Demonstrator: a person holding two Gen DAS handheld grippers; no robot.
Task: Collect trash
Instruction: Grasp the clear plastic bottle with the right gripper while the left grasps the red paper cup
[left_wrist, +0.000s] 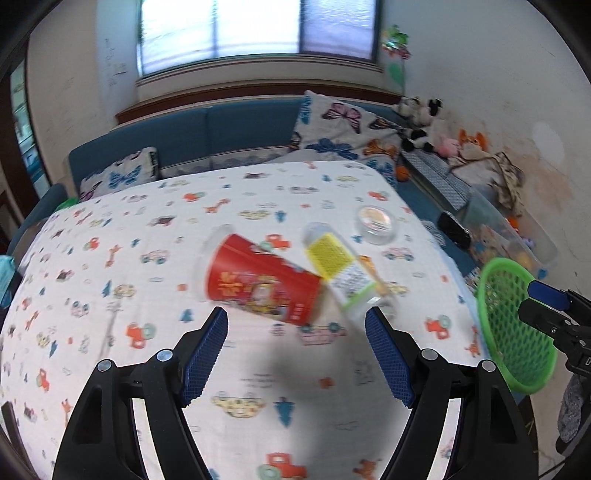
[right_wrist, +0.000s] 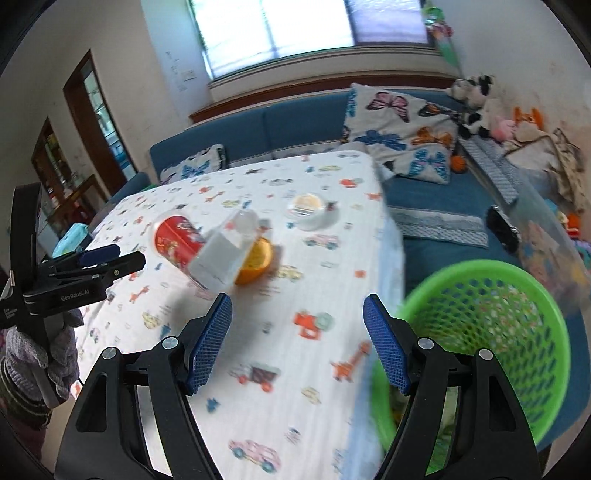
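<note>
Left wrist view: left gripper (left_wrist: 296, 321) spread wide, empty, hovering over counter (left_wrist: 110, 295) in vehicle-print cloth; red printed paper cup (left_wrist: 258, 282) on its side directly ahead, touching toppled clear plastic bottle with yellow label (left_wrist: 341, 267); small round clear lidded tub (left_wrist: 376, 225) beyond. Judged step: approach for first pick; next move calls for descent and closing on cup.

Right wrist view: right gripper (right_wrist: 297, 315) spread, empty, between trash and green mesh plastic basket (right_wrist: 491, 332) off counter edge; orange round piece (right_wrist: 256, 264) beside bottle. Count: cup one, bottle one, tub one, orange piece one, basket one.
</note>
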